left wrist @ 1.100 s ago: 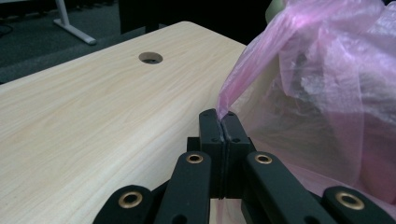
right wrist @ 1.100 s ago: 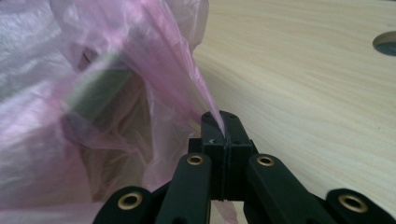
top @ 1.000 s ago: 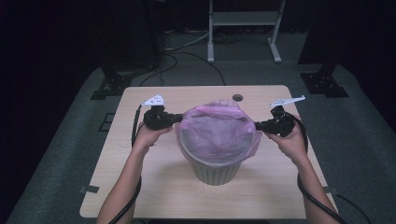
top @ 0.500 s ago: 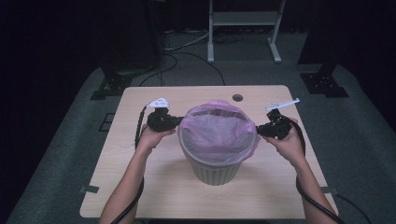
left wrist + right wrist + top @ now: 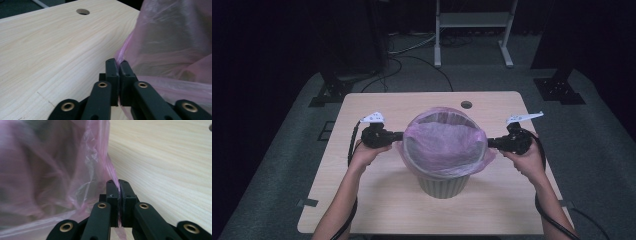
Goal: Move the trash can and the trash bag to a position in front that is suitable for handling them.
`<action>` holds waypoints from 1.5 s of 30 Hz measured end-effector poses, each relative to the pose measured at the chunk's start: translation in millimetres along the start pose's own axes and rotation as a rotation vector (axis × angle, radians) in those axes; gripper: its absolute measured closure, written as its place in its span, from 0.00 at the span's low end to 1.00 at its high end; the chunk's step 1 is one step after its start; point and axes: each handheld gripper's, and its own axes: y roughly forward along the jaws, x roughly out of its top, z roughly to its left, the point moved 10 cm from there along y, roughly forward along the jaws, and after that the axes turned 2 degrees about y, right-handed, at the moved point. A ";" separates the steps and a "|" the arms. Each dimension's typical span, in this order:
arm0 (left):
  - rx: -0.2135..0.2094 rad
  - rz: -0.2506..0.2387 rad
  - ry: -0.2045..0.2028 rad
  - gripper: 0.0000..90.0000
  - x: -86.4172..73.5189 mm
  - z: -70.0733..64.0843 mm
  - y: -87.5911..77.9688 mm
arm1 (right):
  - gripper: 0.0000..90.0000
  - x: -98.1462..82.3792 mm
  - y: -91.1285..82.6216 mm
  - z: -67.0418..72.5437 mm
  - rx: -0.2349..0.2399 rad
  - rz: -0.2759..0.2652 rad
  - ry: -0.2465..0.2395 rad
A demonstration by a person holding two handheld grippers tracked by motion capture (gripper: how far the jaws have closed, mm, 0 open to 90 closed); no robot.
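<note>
Scene: a pale wooden table (image 5: 377, 200) with a round cable hole (image 5: 466, 104); a grey-green ribbed waste bin (image 5: 443, 185) stands upright near its middle.
Task thing: a thin pink plastic bin liner (image 5: 444, 142) sits inside the bin, its edge folded out over the rim all round.
Left gripper (image 5: 398, 136): you hold it level at the bin's left side. In the left gripper view (image 5: 118, 65) the jaws have just eased a trace, yet they stand together with a fold of the liner's hem pinched between the pads.
Right gripper (image 5: 492, 144): it mirrors the left one at the bin's right side. In the right gripper view (image 5: 118, 185) its jaws have also just eased a little, but remain clamped on a strip of pink film.
Handling, weight: judge the liner as nearly weightless; the bin is light too and may tip or slide if you pull sideways.
Handling, stiffness: the film is limp, slick and creased; it will stretch, then tear, under a hard tug.
Where to hold: take the doubled hem just outside the rim, at opposite sides, as you do here.
Risk: a looser pinch lets the film slip out.
</note>
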 end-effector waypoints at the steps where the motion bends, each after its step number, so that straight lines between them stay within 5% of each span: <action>1: -0.005 0.001 0.003 0.92 0.8 -0.9 -1.7 | 0.95 0.7 -2.5 1.1 0.004 -0.007 -0.002; 9: -0.016 -0.031 0.029 0.65 7.4 -5.8 -22.6 | 0.72 -2.3 -20.4 2.5 0.005 -0.049 -0.020; 20: -0.061 -0.081 0.101 0.51 17.6 -23.2 -59.1 | 0.58 5.9 -68.0 19.7 0.006 -0.168 -0.086; 24: -0.124 -0.107 0.123 0.48 19.2 -37.6 -67.5 | 0.55 6.3 -79.3 40.3 0.066 -0.184 -0.142; 32: -0.238 -0.096 0.203 0.36 13.7 -65.4 -62.3 | 0.48 -11.7 -61.8 73.4 0.155 -0.061 -0.284; 37: -0.275 -0.066 0.257 0.34 11.4 -75.6 -56.2 | 0.48 -18.4 -48.1 78.1 0.145 -0.011 -0.332; 45: -0.278 -0.021 0.279 0.39 5.3 -82.8 -43.1 | 0.53 -20.8 -33.6 85.8 0.083 -0.015 -0.408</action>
